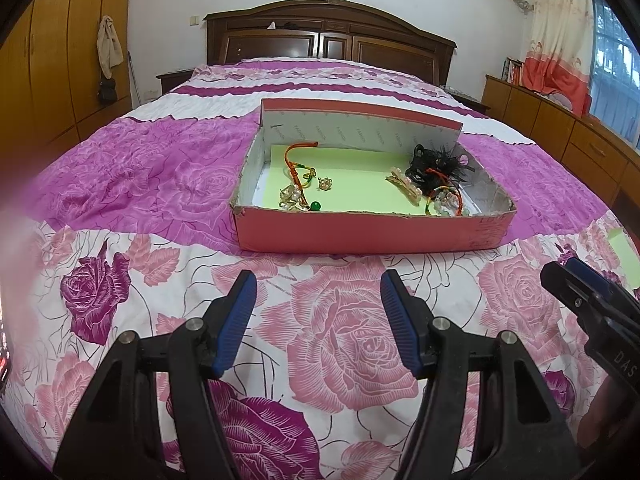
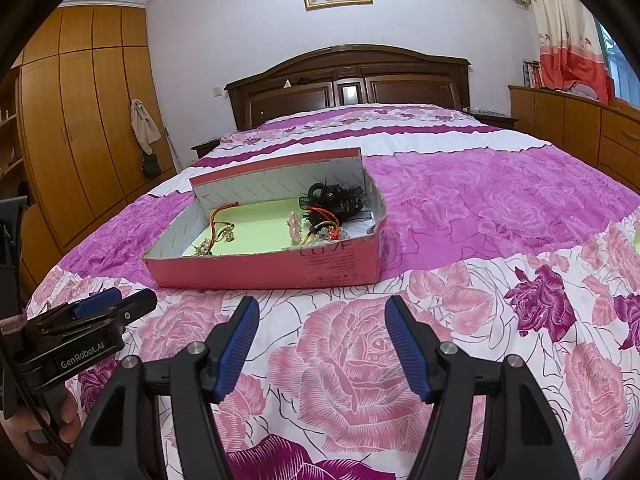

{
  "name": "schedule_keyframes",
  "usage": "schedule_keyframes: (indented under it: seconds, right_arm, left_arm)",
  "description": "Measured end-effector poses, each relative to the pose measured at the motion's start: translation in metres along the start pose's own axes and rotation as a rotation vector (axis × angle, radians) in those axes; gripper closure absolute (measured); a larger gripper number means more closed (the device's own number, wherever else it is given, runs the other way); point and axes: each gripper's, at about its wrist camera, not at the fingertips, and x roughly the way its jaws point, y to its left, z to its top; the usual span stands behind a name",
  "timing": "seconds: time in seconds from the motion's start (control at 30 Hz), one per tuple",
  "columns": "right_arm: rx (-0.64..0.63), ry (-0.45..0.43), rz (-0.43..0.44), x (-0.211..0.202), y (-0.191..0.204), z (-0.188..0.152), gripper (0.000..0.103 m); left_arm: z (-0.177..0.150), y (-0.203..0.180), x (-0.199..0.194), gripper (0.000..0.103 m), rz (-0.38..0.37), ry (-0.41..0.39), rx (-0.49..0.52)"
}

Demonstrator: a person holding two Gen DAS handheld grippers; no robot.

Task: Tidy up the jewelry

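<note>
Ahead of the left claw, the pink cardboard box's [image 1: 372,236] near wall hid the lower edge of the tangled beaded trinkets [image 1: 296,198]. A pale green sheet [image 1: 626,256], right of the claw, was cut off by the picture's rim.

both grippers just hover side by side, left gripper [image 1: 318,300] and right gripper [image 2: 322,324] spread wide, nothing held

Both wrist views sit low over the near bed [image 1: 320,340], facing the far headboard [image 2: 348,80]. Left view looks from left, right view from right; both share the pink box [image 1: 372,236].
</note>
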Motion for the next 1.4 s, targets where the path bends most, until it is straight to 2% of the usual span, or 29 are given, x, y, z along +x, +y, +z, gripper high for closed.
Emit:
schedule_keyframes:
  seconds: [1.4]
  right_arm:
    - [0.003,0.008,0.0,0.0021,-0.0001,-0.0023,0.035]
  left_arm:
    - [-0.0028,0.0062,0.0021,0.047,0.006,0.009,-0.006]
